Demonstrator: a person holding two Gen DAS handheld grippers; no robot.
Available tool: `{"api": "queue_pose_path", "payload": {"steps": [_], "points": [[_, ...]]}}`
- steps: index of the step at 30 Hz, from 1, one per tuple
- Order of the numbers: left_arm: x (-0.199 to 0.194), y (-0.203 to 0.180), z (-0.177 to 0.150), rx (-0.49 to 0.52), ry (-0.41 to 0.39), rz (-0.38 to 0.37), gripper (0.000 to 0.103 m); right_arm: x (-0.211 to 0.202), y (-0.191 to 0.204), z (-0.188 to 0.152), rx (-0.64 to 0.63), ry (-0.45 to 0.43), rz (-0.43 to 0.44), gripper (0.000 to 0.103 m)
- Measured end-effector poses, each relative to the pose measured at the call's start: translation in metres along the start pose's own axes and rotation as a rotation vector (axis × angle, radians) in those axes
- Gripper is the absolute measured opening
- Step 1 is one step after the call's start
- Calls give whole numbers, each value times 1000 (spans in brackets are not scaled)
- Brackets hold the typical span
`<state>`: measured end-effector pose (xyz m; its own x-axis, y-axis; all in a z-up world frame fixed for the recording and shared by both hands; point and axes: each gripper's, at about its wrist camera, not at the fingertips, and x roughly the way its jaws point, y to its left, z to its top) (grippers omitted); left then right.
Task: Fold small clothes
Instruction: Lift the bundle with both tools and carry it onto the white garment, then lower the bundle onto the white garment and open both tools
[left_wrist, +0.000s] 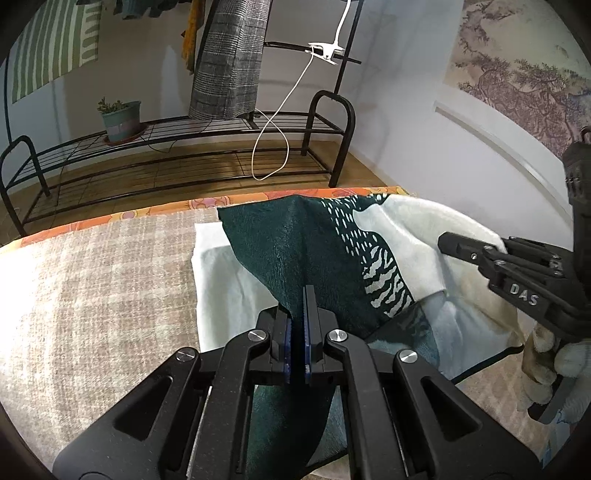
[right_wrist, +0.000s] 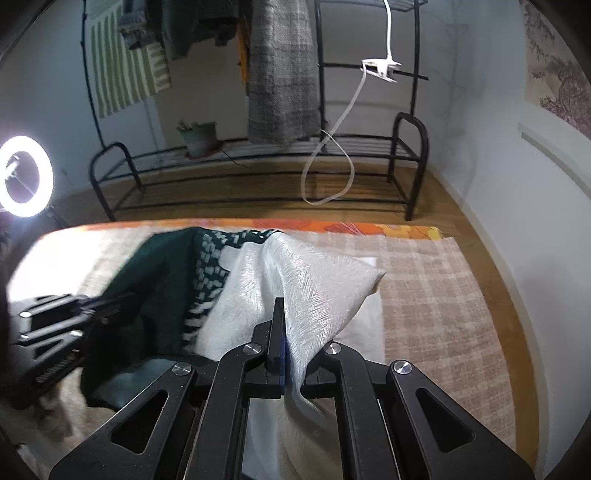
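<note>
Much of the cloth (left_wrist: 325, 258) was hard to read: its lower part ran out of sight beneath the left gripper (left_wrist: 300, 306), and in the right wrist view the dark green half was smeared by blur, as was the left gripper (right_wrist: 110, 306) itself at the frame's left edge. The right gripper's far fingertip was covered by the pale fabric draped over it, and only its near fingertip showed. The left gripper's jaws stood nearly closed, pinching a raised ridge of the dark green section between the blue pads (left_wrist: 308, 332). The right gripper (right_wrist: 284, 332) had its jaws pressed together on the white, textured part of the cloth (right_wrist: 310, 291), lifting it into a peak. Seen from the left wrist, the right gripper (left_wrist: 465, 247) entered from the right, its tip buried in the white edge, with a gloved hand (left_wrist: 565, 362) partly cut off by the frame behind it. The cloth, dark green with white dashes and stripes and a plain white half, hung between both grippers above a beige checked blanket (left_wrist: 92, 288) with an orange patterned border, its lower left white portion resting on the blanket.
</note>
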<state>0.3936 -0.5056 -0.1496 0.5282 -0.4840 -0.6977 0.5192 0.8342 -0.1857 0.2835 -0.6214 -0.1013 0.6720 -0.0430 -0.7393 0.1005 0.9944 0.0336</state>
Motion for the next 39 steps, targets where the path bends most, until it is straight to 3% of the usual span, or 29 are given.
{"api": "queue_pose_path", "payload": {"steps": [4, 6, 8, 10, 19, 28, 39], "points": [[-2, -2, 1, 15, 6, 11, 3, 1, -6, -2, 17, 24, -45, 8], [-6, -4, 1, 27, -3, 22, 14, 0, -9, -3, 20, 32, -52, 9], [-14, -4, 0, 24, -20, 31, 36, -3, -12, -2, 35, 34, -78, 15], [-20, -3, 0, 22, -33, 35, 36, -7, -14, -1, 45, 28, -87, 21], [-69, -8, -2, 49, -76, 36, 37, -49, -8, 2, 69, -12, -97, 22], [-171, -9, -16, 61, -165, 17, 37, -133, 25, -2, 81, -85, -75, 22], [-299, -9, -57, 92, -267, 7, 37, -239, 87, -38, 75, -160, -38, 22]]}}
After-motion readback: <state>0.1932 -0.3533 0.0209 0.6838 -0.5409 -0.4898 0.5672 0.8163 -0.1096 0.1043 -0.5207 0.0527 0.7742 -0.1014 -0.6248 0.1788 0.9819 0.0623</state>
